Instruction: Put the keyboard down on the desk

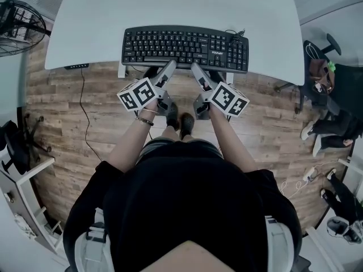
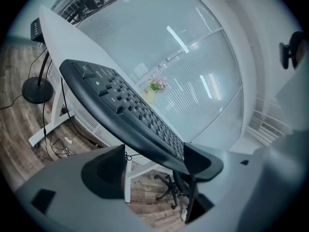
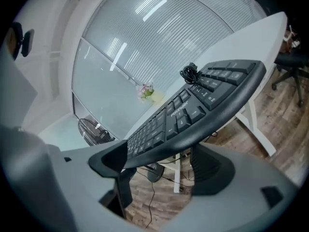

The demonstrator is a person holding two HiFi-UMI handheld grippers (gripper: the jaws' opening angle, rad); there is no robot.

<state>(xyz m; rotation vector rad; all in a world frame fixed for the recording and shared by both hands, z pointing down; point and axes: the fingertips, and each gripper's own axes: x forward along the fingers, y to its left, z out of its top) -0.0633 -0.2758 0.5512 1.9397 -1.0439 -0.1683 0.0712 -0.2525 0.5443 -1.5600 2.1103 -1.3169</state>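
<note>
The black keyboard [image 1: 184, 47] lies lengthwise along the near edge of the white desk [image 1: 170, 4], its long front rim about level with that edge and its bundled cable [image 1: 235, 34] sitting on its far right corner. Both tools hold it by that front rim, which looks like a sensible choice: a grip at two points, either side of the middle, keeps a long, light board level and stops it swinging while it comes down. The left gripper [image 1: 169, 67] is pinched onto the rim left of centre; its own view shows one jaw over the keys and the other beneath the board. The right gripper [image 1: 195, 68] is clamped the same way just right of centre, top jaw on the key rows and bottom jaw under the casing. So the keyboard runs out ahead of and away from both grippers, over the desk top, while the grippers themselves hang off the near edge above the wooden floor [image 1: 102, 123]. Whether the underside already rests on the desk I cannot tell; judging by the firm grips, the release is not yet done
</note>
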